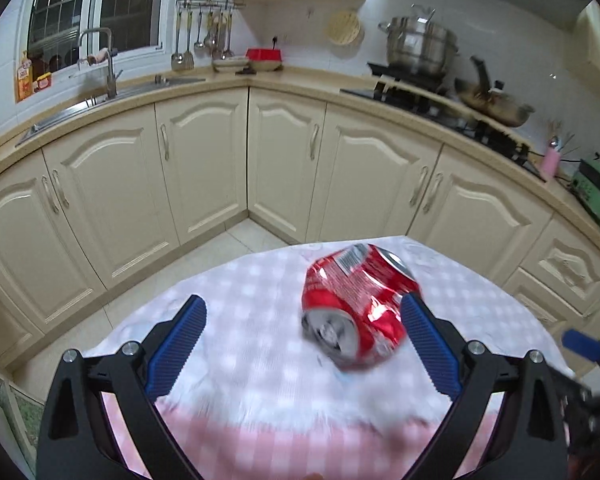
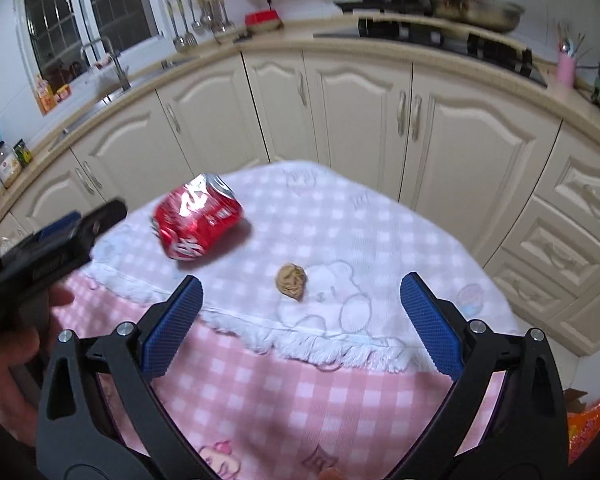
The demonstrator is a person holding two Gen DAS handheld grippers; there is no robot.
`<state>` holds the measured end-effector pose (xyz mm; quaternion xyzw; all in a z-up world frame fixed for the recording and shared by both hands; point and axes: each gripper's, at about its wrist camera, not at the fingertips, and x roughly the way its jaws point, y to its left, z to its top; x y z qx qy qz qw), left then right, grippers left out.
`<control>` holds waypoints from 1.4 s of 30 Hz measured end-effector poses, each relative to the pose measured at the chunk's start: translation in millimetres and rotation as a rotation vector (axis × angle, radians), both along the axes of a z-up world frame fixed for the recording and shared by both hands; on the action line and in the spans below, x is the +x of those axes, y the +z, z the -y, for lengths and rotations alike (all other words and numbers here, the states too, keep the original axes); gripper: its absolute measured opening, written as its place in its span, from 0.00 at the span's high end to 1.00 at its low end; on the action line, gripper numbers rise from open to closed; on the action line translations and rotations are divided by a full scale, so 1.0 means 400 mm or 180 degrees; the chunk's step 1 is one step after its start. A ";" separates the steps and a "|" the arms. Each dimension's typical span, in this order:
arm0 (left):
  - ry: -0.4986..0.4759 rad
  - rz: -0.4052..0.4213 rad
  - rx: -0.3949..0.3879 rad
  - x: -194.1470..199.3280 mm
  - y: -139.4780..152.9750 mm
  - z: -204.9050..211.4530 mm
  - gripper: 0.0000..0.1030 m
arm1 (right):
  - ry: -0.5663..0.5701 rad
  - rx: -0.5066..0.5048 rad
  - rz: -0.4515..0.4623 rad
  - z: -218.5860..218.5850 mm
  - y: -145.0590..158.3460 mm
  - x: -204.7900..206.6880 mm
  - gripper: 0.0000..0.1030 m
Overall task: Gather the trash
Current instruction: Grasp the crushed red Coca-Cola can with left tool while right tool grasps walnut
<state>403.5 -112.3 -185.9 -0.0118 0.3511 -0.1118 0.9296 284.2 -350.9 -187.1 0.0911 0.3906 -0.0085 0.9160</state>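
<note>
A crushed red soda can [image 1: 354, 306] lies on the pink-and-white checked tablecloth [image 1: 252, 360]. My left gripper [image 1: 300, 344] is open, with the can between its blue fingers, close against the right finger [image 1: 428, 344]. In the right wrist view the can [image 2: 198, 216] lies at the cloth's left side and a small brown walnut-like scrap [image 2: 291, 281] sits in the middle. My right gripper [image 2: 300, 320] is open and empty, just short of the scrap. The left gripper [image 2: 60, 240] shows at the left of that view.
Cream kitchen cabinets [image 1: 204, 168] curve behind the table, with floor tiles [image 1: 204, 256] between. A sink and tap [image 1: 108, 76] stand at the back left, a stove with pots [image 1: 420, 52] at the back right. An orange packet [image 2: 592, 428] shows at the lower right.
</note>
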 end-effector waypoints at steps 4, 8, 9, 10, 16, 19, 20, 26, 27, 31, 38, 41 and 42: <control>0.0035 -0.0249 -0.0038 0.085 -0.071 0.036 0.07 | 0.0078 -0.0041 -0.0095 -0.009 -0.042 0.046 0.06; -0.0100 -0.0503 -0.0179 0.109 -0.131 0.059 0.39 | 0.0145 -0.0042 -0.0171 -0.016 -0.081 0.080 0.18; -0.0164 -0.0502 -0.0298 0.104 -0.140 0.057 0.45 | 0.0158 -0.0043 -0.0199 -0.018 -0.090 0.086 0.24; -0.0209 -0.0492 -0.0345 0.097 -0.143 0.059 0.50 | 0.0172 -0.0048 -0.0219 -0.020 -0.096 0.089 0.28; -0.0282 -0.0483 -0.0308 0.079 -0.140 0.064 0.54 | 0.0288 -0.0214 -0.0257 -0.053 -0.133 0.096 0.74; -0.0291 -0.0465 -0.0296 0.050 -0.129 0.051 0.54 | 0.0271 -0.0030 -0.0209 -0.042 -0.124 0.080 0.76; -0.0295 -0.0458 -0.0298 0.040 -0.122 0.044 0.54 | 0.0256 -0.0015 -0.0173 -0.039 -0.116 0.071 0.76; -0.0309 -0.0341 -0.0367 -0.056 -0.061 0.000 0.55 | 0.0216 0.0101 -0.0001 -0.031 -0.049 -0.008 0.76; -0.0317 -0.0325 -0.0364 -0.066 -0.052 -0.002 0.55 | 0.0211 0.0121 0.0026 -0.031 -0.036 -0.025 0.76; -0.0390 -0.0237 -0.0356 -0.159 -0.010 -0.013 0.56 | 0.0207 0.0177 0.0127 -0.031 0.007 -0.091 0.76; -0.0543 -0.0115 -0.0349 -0.341 0.043 -0.014 0.56 | 0.0179 0.0249 0.0282 -0.011 0.065 -0.236 0.76; -0.0628 -0.0063 -0.0374 -0.417 0.067 -0.006 0.56 | 0.0170 0.0299 0.0343 0.005 0.080 -0.294 0.76; -0.0652 -0.0056 -0.0388 -0.432 0.072 -0.003 0.57 | 0.0165 0.0330 0.0373 0.015 0.085 -0.320 0.76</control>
